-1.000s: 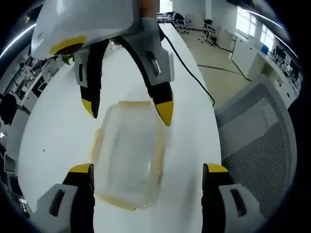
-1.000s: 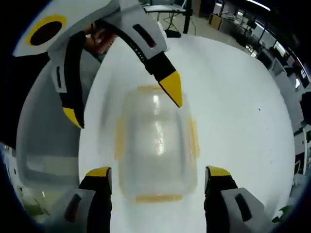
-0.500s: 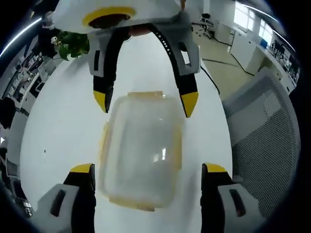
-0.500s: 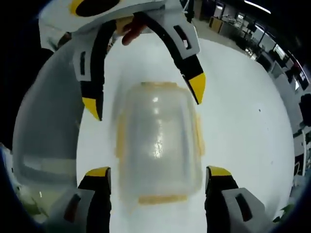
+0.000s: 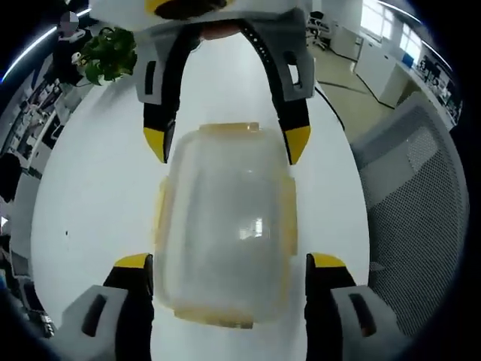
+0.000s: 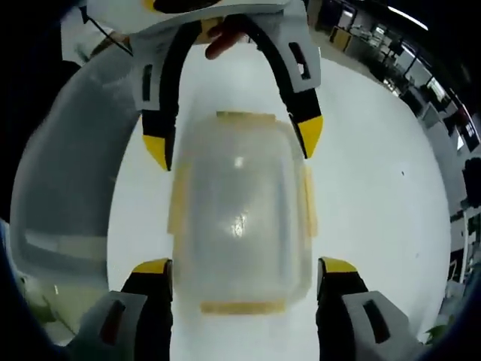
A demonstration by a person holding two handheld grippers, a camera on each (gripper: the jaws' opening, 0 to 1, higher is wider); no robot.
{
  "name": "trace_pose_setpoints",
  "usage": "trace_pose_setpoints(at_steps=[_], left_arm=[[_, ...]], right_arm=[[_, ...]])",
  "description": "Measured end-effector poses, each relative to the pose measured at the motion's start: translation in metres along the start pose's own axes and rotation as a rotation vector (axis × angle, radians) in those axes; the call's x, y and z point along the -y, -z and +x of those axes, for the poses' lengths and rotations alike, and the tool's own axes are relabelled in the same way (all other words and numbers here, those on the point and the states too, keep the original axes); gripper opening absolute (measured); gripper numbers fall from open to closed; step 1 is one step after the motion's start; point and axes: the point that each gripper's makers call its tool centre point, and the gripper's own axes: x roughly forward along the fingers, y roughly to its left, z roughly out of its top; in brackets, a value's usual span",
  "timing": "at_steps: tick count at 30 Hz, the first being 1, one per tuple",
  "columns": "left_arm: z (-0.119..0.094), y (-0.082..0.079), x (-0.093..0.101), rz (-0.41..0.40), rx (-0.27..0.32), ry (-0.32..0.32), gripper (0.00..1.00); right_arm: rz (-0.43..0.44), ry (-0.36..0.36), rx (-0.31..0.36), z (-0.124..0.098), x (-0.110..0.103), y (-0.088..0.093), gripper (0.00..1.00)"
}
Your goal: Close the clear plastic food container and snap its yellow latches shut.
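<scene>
A clear plastic container (image 5: 225, 226) with its lid resting on top lies on the white table (image 5: 90, 195). Yellow latches (image 5: 161, 214) stick out along its sides and ends. My left gripper (image 5: 229, 263) is open, its yellow-tipped jaws standing either side of the container's near end. My right gripper (image 5: 225, 143) reaches in from the far side, also open, its jaws flanking the far end. In the right gripper view the same container (image 6: 239, 218) lies between my right gripper (image 6: 244, 267) and the facing left gripper (image 6: 233, 143). Nothing is gripped.
A grey mesh office chair (image 5: 413, 210) stands close to the table's edge, seen again as the chair (image 6: 68, 195) in the right gripper view. A green plant (image 5: 109, 56) sits at the table's far end. A finger (image 6: 222, 37) shows behind the left gripper.
Both grippers have swung into line, facing each other squarely over the container, and have come closer to it. Their jaws stayed open. The container has not visibly moved on the table.
</scene>
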Motion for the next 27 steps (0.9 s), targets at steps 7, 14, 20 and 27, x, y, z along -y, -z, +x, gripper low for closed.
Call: trace_pose_setpoints(at_steps=[7, 14, 20, 27], left_arm=[[0.007, 0.002, -0.005, 0.006, -0.023, 0.003, 0.83], [0.011, 0.008, -0.004, 0.019, -0.052, 0.006, 0.82], [0.013, 0.008, -0.004, 0.004, -0.059, -0.006, 0.81], [0.013, 0.008, -0.003, -0.002, -0.055, -0.009, 0.8]], right_arm=[[0.006, -0.018, -0.008, 0.004, -0.002, 0.001, 0.79], [0.017, -0.02, -0.001, 0.005, -0.003, 0.002, 0.79], [0.039, -0.013, 0.034, 0.005, -0.003, 0.001, 0.78], [0.036, -0.015, 0.033, 0.005, -0.004, 0.0, 0.78]])
